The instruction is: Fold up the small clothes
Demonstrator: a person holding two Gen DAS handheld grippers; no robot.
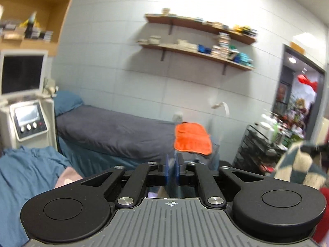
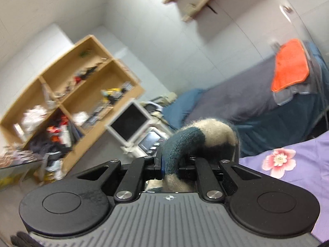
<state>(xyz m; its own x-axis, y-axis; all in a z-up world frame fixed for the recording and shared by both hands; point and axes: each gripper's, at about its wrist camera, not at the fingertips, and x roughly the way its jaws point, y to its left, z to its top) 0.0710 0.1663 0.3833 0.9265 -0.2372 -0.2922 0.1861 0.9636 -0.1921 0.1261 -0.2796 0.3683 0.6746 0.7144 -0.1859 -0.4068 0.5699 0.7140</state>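
Observation:
My right gripper point(image 2: 172, 164) is shut on a fuzzy sock point(image 2: 195, 138) striped dark teal and cream, which bunches up over the jaws and hides the fingertips. The same sock point(image 1: 298, 166) shows at the right edge of the left wrist view, held in the air. My left gripper point(image 1: 172, 164) is shut with its blue pads together and holds nothing. It points level toward a grey-covered bed point(image 1: 115, 131).
An orange towel point(image 1: 192, 138) lies on the bed's end. A purple floral sheet point(image 2: 287, 164) is at lower right. Blue cloth point(image 1: 26, 170) lies at lower left beside a white machine point(image 1: 28, 121). A black cart point(image 1: 259, 146) stands right; wooden shelves point(image 2: 78, 94) stand left.

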